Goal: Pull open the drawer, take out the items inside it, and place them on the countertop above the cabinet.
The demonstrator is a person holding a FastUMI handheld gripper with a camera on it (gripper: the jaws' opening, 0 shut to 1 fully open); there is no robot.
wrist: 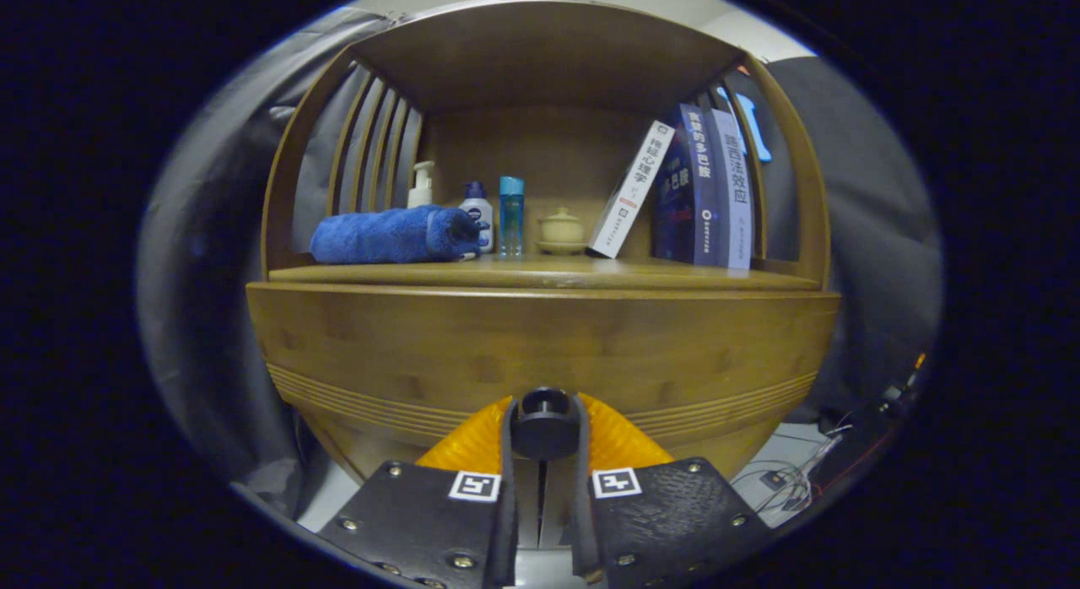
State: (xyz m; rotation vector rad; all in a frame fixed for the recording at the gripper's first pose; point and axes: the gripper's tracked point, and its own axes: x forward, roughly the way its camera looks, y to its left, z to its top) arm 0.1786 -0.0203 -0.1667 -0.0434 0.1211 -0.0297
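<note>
A wooden cabinet stands straight ahead, its drawer front [540,344] a wide bamboo panel. A round black knob [544,422] sits low on that front. My gripper [544,429] is shut on the knob, with one orange-backed finger [472,445] pressing on each side of it. Whether the drawer is pulled out I cannot tell, and its inside is hidden. The countertop [540,272] lies just above the drawer front, under an open shelf niche.
On the countertop lie a rolled blue towel [392,235], a pump bottle [421,184], a white bottle [477,211], a blue bottle [510,213], a small lidded cup [561,230] and several leaning books [700,184]. Loose cables [801,475] lie on the floor at the right.
</note>
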